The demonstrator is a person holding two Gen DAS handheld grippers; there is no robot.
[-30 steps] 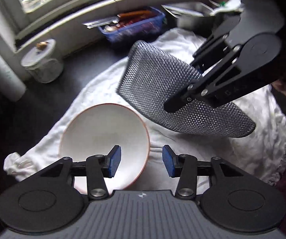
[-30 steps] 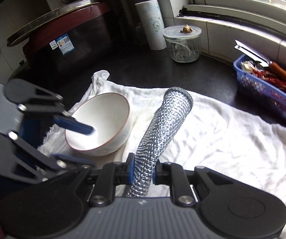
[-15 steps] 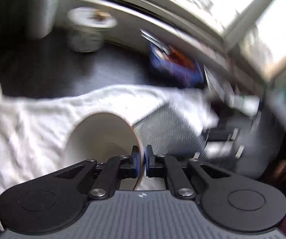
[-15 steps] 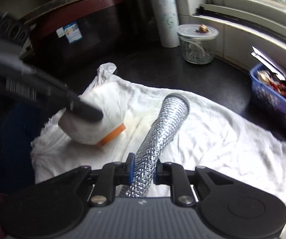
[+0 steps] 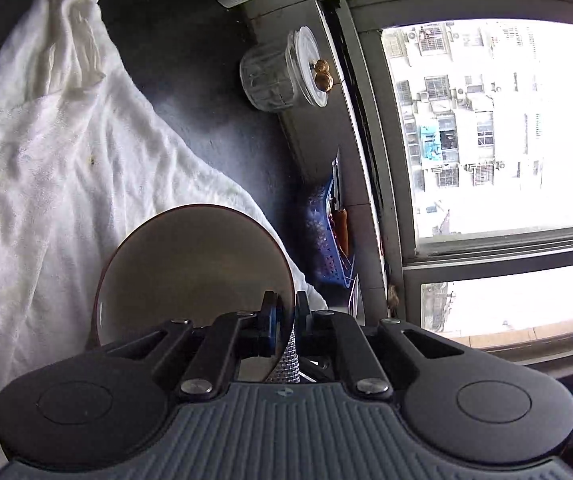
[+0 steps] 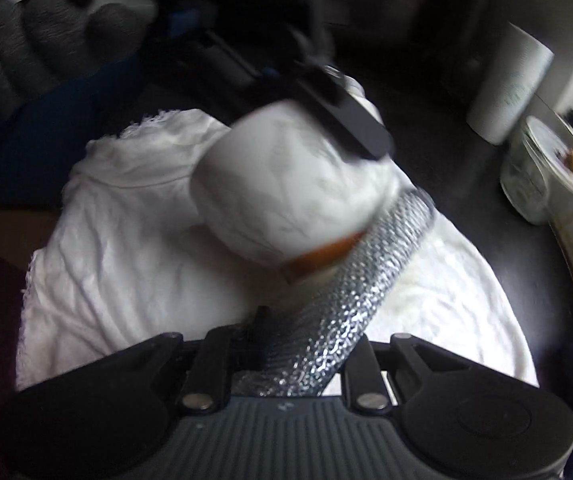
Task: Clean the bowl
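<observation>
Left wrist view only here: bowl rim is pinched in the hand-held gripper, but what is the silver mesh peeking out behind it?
Observer: It is a metal mesh scrubber, clamped in the right hand-held gripper.
Operator: Does it touch the bowl?
Observer: Its far end lies against the bowl by the orange rim band; the frame is blurred.
Operator: Which way is the bowl facing?
Observer: The right wrist view shows its white outside, held tipped above the white cloth by the left hand-held gripper.
</observation>
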